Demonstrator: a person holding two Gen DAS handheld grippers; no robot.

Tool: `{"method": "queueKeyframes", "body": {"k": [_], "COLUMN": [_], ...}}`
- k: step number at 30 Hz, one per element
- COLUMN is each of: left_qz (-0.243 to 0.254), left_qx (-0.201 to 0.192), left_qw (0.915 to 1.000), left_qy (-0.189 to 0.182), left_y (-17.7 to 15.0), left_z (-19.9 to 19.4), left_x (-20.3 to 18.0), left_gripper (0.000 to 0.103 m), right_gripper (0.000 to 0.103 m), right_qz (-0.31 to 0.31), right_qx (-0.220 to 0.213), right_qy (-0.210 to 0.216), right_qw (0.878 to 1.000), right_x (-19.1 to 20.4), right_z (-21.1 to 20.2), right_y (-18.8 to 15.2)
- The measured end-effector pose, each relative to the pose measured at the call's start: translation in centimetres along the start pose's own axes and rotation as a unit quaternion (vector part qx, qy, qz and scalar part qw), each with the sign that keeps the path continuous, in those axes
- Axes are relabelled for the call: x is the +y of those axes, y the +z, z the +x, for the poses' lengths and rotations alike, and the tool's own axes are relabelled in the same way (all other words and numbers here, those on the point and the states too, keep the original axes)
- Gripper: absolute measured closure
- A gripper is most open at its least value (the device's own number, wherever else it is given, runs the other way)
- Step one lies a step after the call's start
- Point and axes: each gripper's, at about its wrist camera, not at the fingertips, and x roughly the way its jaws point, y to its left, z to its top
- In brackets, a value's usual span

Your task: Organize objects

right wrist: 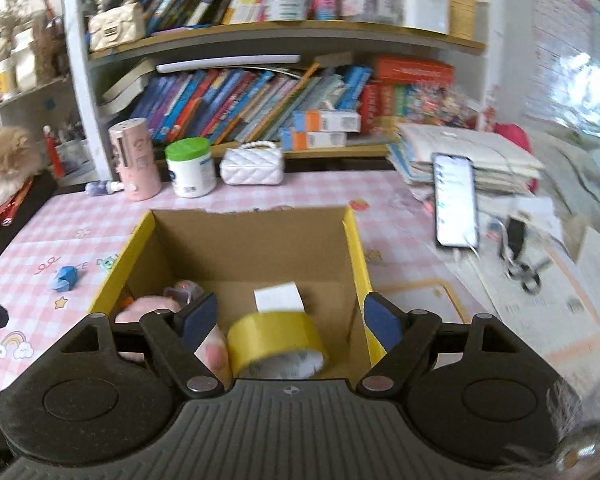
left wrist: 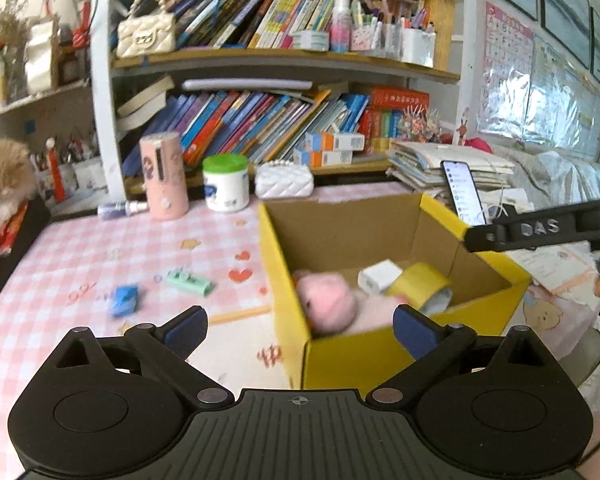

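- Right gripper [right wrist: 290, 316] sits bottom centre of its own view, jaws spread wide and nothing between the pads; the yellow tape roll [right wrist: 278, 344] lies below in the yellow box [right wrist: 356, 240], free of the fingers.
- So that looks like a drop just made: tape is in, alongside the pink plush toy [left wrist: 332, 304] and a small white block [left wrist: 380, 276] on the box floor.
- Left gripper [left wrist: 300, 330], lower middle of the left view, is parted as well and empty, hanging over the near left corner of the box.
- Left on the pink checked tablecloth [left wrist: 80, 248], left of the box: a blue toy [left wrist: 124, 300] and a green piece [left wrist: 190, 282], lying near each other.
- My read: the next move calls for the left tool to swing toward the frame's left, come down over one of those two and close on it, then carry it back over the box wall.
- The green piece lies flat and thin, so it may need a low, square approach.
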Motion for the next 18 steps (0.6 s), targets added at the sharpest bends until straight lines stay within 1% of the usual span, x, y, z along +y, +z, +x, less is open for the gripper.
{"method": "queueKeyframes", "body": {"k": [4,9,13,18], "left_qz": [-0.01,-0.018,-0.022,-0.022], "left_qx": [0.016,0.03,0.037,0.05], "left_qw": [0.9998,0.9992,0.9988,0.998], "left_qy": [0.009,0.017,0.024,0.031], "left_y": [-1.4,-3.0,-4.1,-5.5], "left_z": [-0.7,-2.0,-3.1,-4.2], "left_x": [1.2,2.6,3.7,4.9], "left_gripper": [0.002,0.003,0.002,0.002], "right_gripper": [0.024,0.023,0.023,0.023], "right_qz": [0.01,-0.003,-0.015,-0.026], "right_qx": [-0.001,0.014,0.033,0.047], "right_qy": [-0.027,-0.052,-0.059,-0.054], "right_qw": [1.0,0.999,0.998,0.997], "right_x": [1.1,3.7,5.8,8.2], "right_z": [-1.5,-2.3,-2.7,-3.4], "right_y": [-2.6,-6.3,-9.1,-11.0]}}
